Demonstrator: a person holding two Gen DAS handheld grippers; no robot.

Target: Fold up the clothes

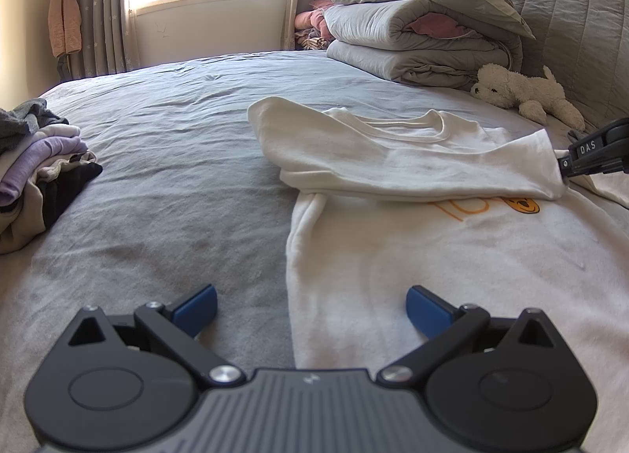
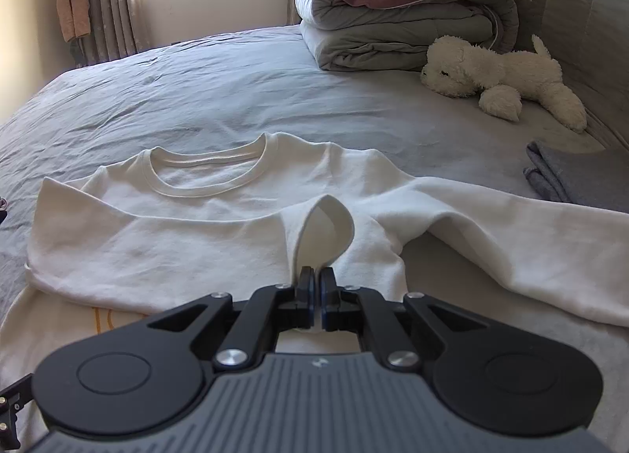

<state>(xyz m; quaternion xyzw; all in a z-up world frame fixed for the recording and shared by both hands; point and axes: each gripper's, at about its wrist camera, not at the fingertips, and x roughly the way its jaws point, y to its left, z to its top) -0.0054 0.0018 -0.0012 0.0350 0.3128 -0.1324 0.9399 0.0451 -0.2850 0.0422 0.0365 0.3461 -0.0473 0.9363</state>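
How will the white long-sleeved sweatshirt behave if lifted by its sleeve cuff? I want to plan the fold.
The white long-sleeved sweatshirt is probably floppy: its cuff curls into a loop above the right gripper, whose jaws pinch it. It looks thick, so it will likely drag on the grey bedsheet rather than slide.

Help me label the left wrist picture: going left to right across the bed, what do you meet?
Pile of clothes → white sweatshirt → white plush dog → right gripper, shut on the sweatshirt's sleeve cuff at the right edge.
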